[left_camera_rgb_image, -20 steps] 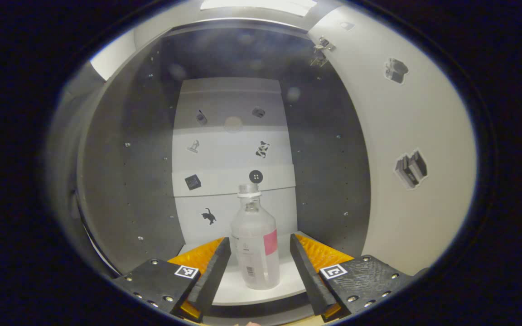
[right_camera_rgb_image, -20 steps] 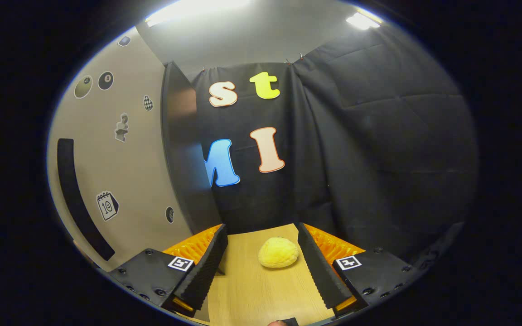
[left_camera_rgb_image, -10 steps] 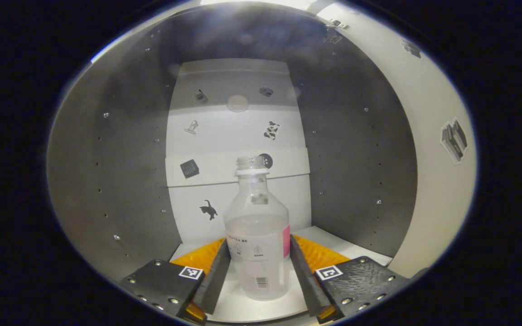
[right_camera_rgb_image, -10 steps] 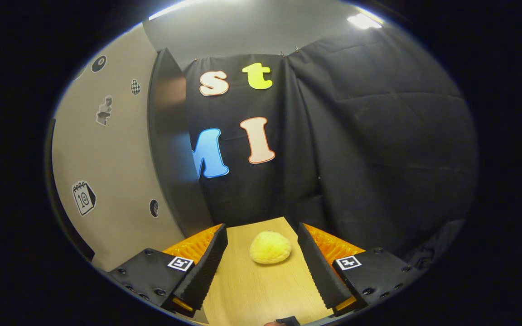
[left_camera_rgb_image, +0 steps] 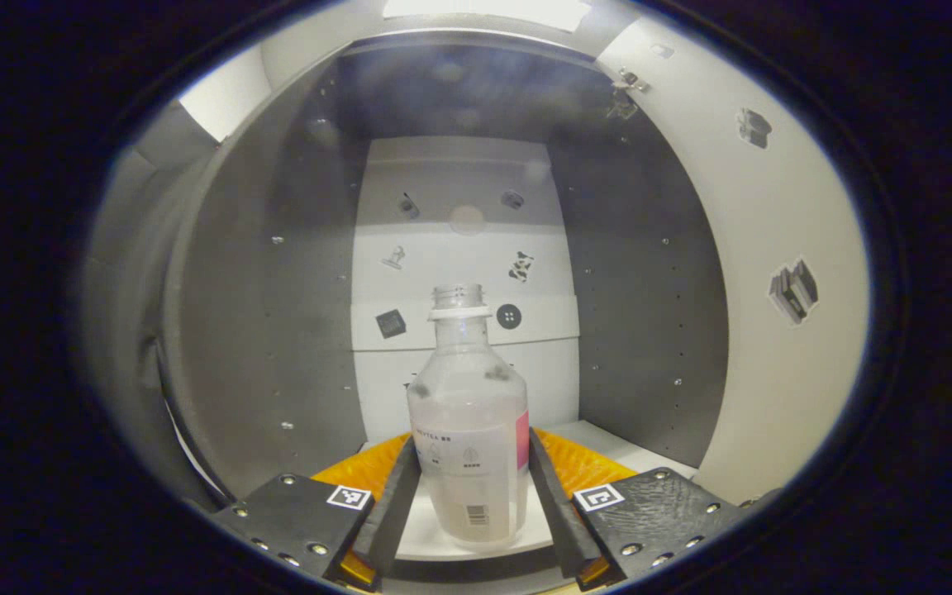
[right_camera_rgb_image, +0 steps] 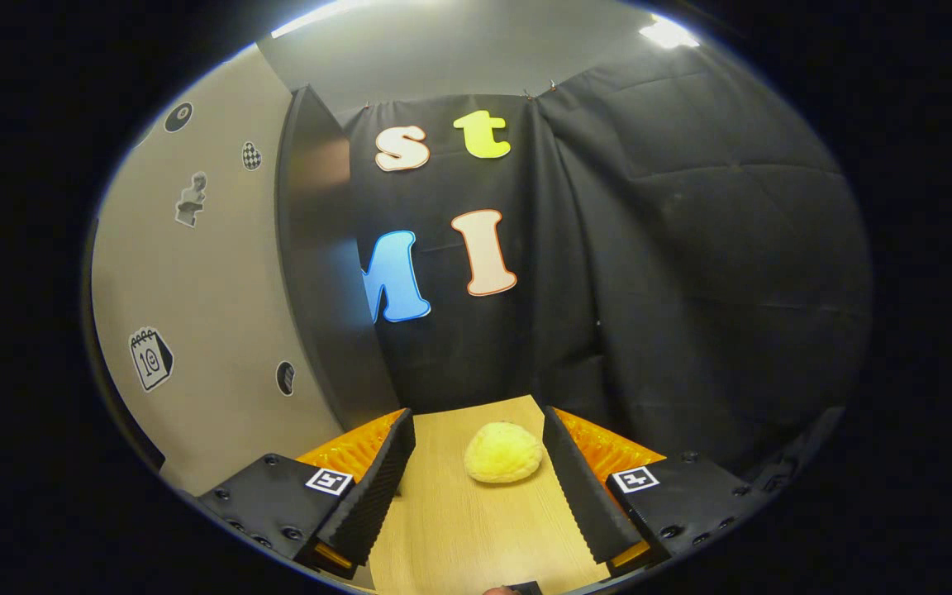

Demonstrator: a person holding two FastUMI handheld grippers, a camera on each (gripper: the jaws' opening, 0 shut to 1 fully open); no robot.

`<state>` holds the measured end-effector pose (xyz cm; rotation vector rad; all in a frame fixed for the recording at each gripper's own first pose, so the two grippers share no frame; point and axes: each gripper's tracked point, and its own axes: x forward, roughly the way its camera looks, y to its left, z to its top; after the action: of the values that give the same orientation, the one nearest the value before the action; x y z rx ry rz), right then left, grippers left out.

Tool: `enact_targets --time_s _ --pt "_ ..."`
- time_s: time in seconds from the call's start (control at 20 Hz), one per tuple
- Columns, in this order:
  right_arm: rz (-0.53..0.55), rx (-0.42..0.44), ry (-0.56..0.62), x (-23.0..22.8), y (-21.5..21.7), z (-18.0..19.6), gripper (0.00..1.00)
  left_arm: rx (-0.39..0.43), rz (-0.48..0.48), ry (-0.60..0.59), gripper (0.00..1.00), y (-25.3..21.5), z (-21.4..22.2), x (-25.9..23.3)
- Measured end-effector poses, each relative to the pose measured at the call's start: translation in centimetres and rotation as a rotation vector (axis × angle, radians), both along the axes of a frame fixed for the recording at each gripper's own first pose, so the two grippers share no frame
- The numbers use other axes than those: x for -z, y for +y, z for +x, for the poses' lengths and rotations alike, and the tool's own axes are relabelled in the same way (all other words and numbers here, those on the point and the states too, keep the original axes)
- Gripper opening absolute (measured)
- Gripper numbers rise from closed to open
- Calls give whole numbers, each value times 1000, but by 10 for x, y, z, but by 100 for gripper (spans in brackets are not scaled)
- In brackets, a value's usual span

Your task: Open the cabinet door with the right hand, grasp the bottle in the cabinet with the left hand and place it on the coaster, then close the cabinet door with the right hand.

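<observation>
A clear plastic bottle (left_camera_rgb_image: 468,388) without a cap, with a white and pink label, stands upright inside the grey cabinet (left_camera_rgb_image: 278,330), over its white floor (left_camera_rgb_image: 608,438). My left gripper (left_camera_rgb_image: 473,438) is shut on the bottle's lower body, one finger pressing each side. The cabinet door (left_camera_rgb_image: 773,355) stands open at the right of the left gripper view. In the right gripper view the same door (right_camera_rgb_image: 211,314), beige with stickers, is at the left. My right gripper (right_camera_rgb_image: 478,416) is open above a wooden table (right_camera_rgb_image: 459,529), holding nothing.
A yellow, bun-shaped thing (right_camera_rgb_image: 502,453) lies on the wooden table just beyond my right fingertips. The cabinet's white back panel (left_camera_rgb_image: 459,248) carries small stickers. Black cloth hangs behind the table.
My left gripper moved in around the bottle and shut on it, then drew back a little with it. The right gripper has hardly shifted.
</observation>
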<state>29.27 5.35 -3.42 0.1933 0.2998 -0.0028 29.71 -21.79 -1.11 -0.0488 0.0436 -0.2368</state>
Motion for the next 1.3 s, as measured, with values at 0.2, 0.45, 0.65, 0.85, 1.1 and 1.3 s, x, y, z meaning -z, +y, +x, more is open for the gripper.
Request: enact_targets --time_s 0.2,0.45,0.65,0.85,1.1,1.3 --pt "-31 -33 -9 2 5 8 98 -85 -13 -9 72 37 -38 -1" --pt "16 -55 -33 -1 8 21 98 -187 24 7 71 83 -93 15" --pt "46 -31 -61 -3 -1 27 98 -267 42 20 71 114 -134 33" --pt "75 0 -75 -2 -13 31 98 -321 64 27 72 129 -178 56" --pt "4 37 -94 8 -27 35 98 -354 38 97 72 134 -236 109" --pt "-11 39 -112 6 -25 35 98 -372 42 177 74 137 -275 160"
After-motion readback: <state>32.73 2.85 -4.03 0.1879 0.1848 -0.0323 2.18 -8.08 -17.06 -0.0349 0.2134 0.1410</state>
